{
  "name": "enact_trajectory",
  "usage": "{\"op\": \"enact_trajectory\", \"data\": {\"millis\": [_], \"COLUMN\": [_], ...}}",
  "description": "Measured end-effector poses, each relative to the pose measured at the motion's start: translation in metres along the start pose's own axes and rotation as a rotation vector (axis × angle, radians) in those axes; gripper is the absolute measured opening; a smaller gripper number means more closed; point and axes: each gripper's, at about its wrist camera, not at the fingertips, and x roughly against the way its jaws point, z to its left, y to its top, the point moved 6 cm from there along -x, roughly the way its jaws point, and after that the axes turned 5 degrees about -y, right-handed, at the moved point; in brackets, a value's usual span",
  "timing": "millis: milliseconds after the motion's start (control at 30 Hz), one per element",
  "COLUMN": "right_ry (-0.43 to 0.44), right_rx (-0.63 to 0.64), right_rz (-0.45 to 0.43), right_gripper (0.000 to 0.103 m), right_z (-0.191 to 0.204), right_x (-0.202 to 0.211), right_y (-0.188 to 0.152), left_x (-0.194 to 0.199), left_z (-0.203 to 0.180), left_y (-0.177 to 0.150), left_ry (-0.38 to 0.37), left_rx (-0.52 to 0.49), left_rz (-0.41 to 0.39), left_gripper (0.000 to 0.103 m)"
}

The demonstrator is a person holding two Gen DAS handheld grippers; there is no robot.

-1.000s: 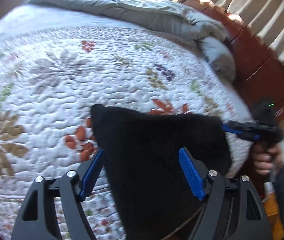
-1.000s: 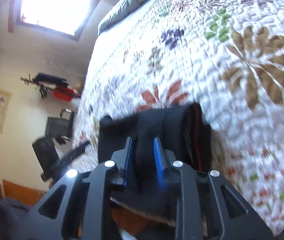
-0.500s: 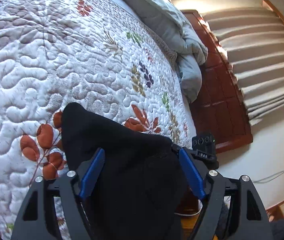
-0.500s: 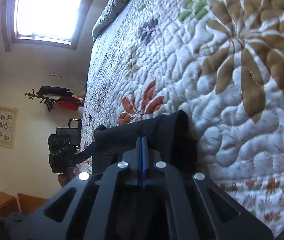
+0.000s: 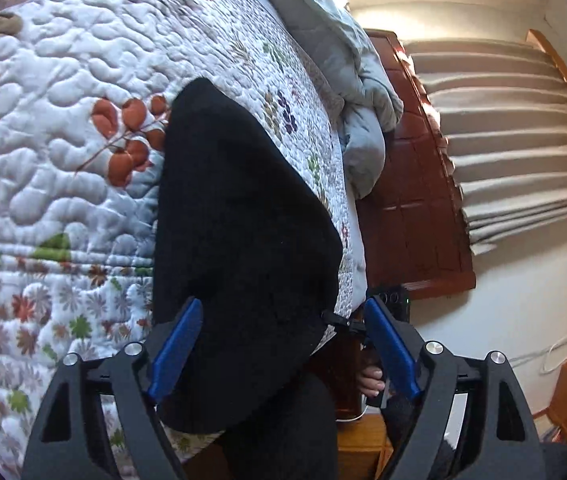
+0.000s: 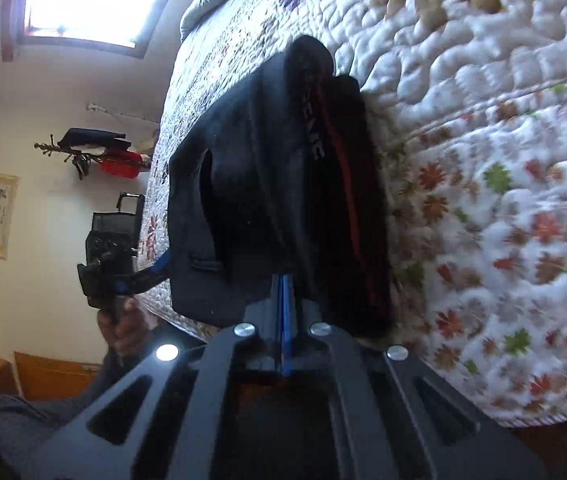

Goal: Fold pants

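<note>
While the folded black pants (image 5: 243, 216) lie on the floral quilt (image 5: 63, 80) at the bed's edge, the left claw (image 5: 283, 344) straddles their near end, its jaws opening and its blue pads not pressing the cloth. The right claw (image 6: 285, 300) is clenched tight at the pants' near edge; whether it pinches cloth cannot be told.

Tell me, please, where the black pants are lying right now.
The pants lie folded on the quilt at the bed's near edge, in both views, before the hand-held grippers and short of the grey duvet.
</note>
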Motion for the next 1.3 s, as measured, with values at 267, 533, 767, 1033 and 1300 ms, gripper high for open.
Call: {"op": "enact_trajectory", "data": {"millis": [267, 533, 767, 1033, 1300], "right_ry": [-0.052, 0.032, 0.043, 0.027, 0.012], "right_rx": [-0.01, -0.093, -0.052, -0.004, -0.004], "right_rz": [-0.057, 0.074, 0.126, 0.125, 0.075], "right_gripper": [0.092, 0.092, 0.094, 0.093, 0.035], "right_z": [0.001, -0.024, -0.006, 0.01, 0.027], "right_x": [0.054, 0.01, -0.027, -0.046, -0.042], "right_y": [0.011, 0.05, 0.064, 0.063, 0.061], "left_x": [0.053, 0.022, -0.018, -0.055, -0.053], "left_z": [-0.005, 0.032, 0.048, 0.037, 0.037], "left_y": [0.015, 0.025, 0.023, 0.01, 0.008], "left_ry": [0.055, 0.107, 0.159, 0.17, 0.239], "left_rx": [-0.018, 0.059, 0.055, 0.014, -0.002], "left_rz": [-0.067, 0.054, 0.143, 0.199, 0.153], "left_gripper": [0.091, 0.091, 0.091, 0.09, 0.045]}}
